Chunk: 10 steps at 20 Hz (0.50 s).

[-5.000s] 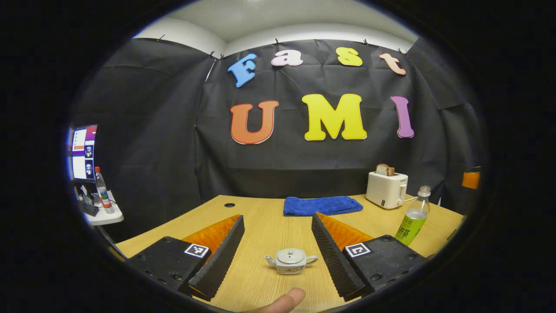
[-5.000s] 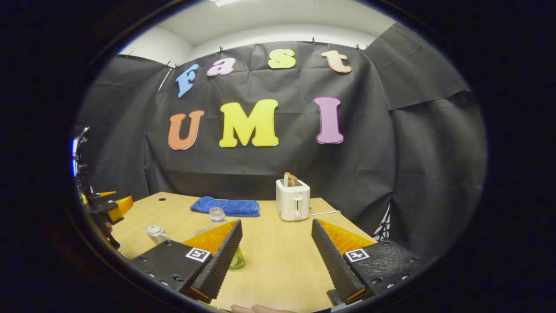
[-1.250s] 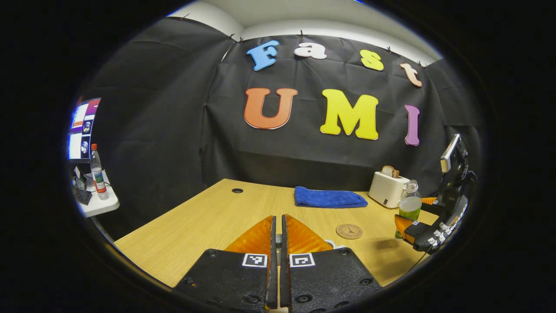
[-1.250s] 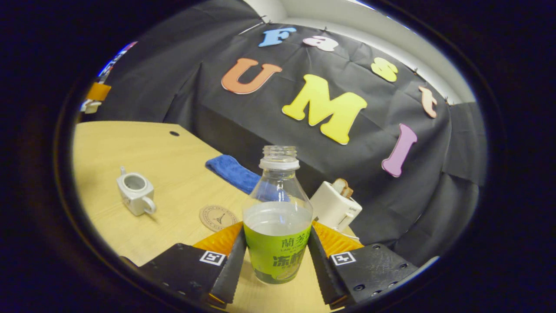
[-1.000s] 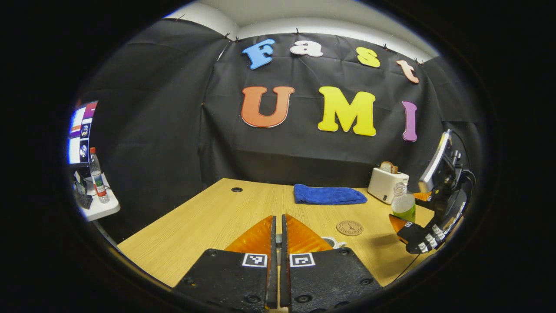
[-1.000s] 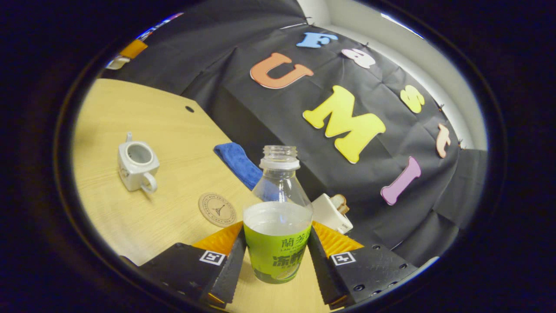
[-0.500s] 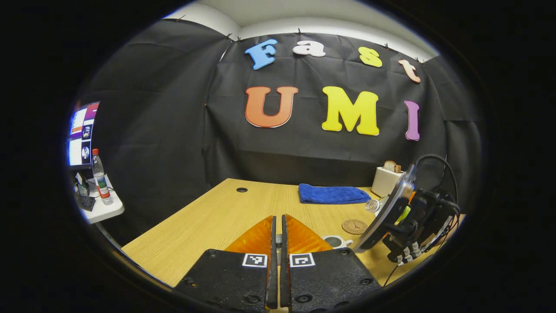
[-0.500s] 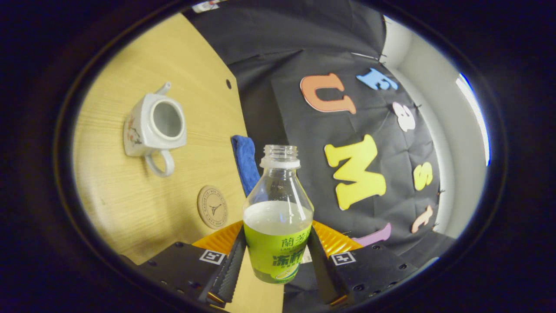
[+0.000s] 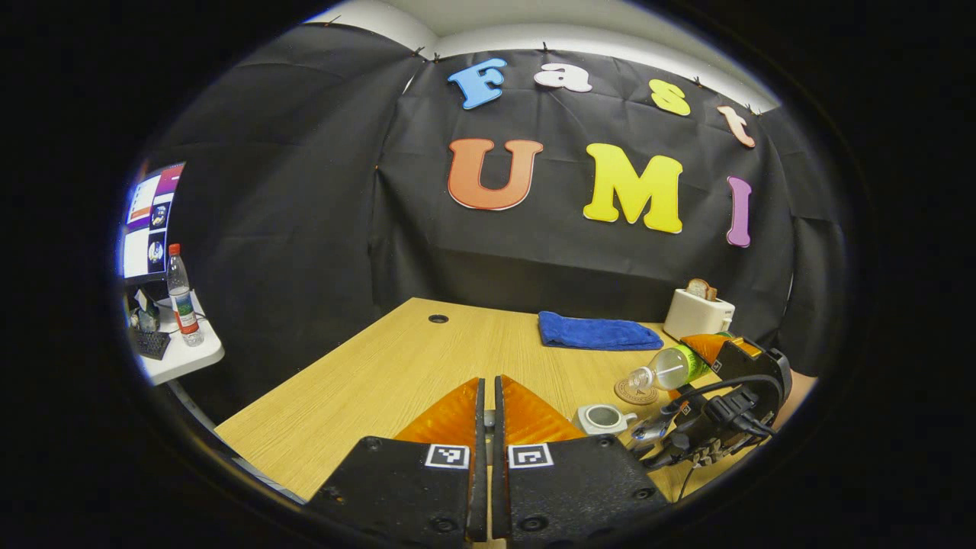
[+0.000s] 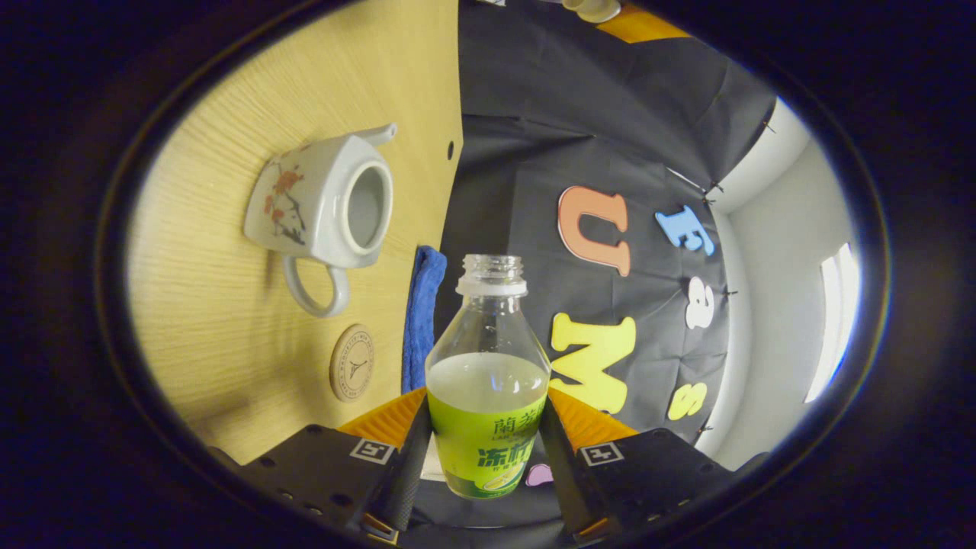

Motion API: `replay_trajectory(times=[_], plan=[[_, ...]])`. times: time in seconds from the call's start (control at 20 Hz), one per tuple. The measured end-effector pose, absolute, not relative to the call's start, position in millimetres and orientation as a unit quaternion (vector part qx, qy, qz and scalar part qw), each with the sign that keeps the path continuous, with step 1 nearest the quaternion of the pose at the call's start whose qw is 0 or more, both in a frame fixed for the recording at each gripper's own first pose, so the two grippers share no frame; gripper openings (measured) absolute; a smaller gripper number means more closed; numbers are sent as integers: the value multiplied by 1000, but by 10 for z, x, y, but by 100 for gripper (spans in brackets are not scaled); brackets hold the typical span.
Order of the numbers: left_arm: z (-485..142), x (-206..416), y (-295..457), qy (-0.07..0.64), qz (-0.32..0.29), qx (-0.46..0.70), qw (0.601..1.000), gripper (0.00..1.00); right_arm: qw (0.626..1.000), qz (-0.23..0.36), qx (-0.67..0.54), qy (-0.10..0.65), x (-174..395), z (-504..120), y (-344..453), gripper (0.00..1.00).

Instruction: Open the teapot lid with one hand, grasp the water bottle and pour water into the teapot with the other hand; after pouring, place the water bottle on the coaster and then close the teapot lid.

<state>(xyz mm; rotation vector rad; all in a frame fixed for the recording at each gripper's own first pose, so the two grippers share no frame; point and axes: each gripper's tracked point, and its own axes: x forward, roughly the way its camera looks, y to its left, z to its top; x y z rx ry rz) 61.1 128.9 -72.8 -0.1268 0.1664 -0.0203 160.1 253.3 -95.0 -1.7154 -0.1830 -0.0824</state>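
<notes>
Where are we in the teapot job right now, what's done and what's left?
Done: the teapot stands open, no lid on it. The left gripper is shut, the lid presumably in it, though hidden. In hand: the right gripper clamps the water bottle, tipped nearly sideways with its neck near the teapot; no stream visible yet. Left: pour, stand the bottle on the coaster, replace the lid.

A: What is showing colour at nine o'clock?
B: A white teapot wearing red flowers, on a pale wood-grain table.
A: And at six?
B: A clear bottle carrying a green label; a blue towel is lying beside it.
</notes>
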Motion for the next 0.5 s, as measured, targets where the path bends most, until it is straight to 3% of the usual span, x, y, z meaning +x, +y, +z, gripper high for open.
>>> replay_trajectory(times=[0.5], plan=[[-772,612,1299,93,-21,-61,994,5,550,-48,-820,-148,1537,-849,2699,74]])
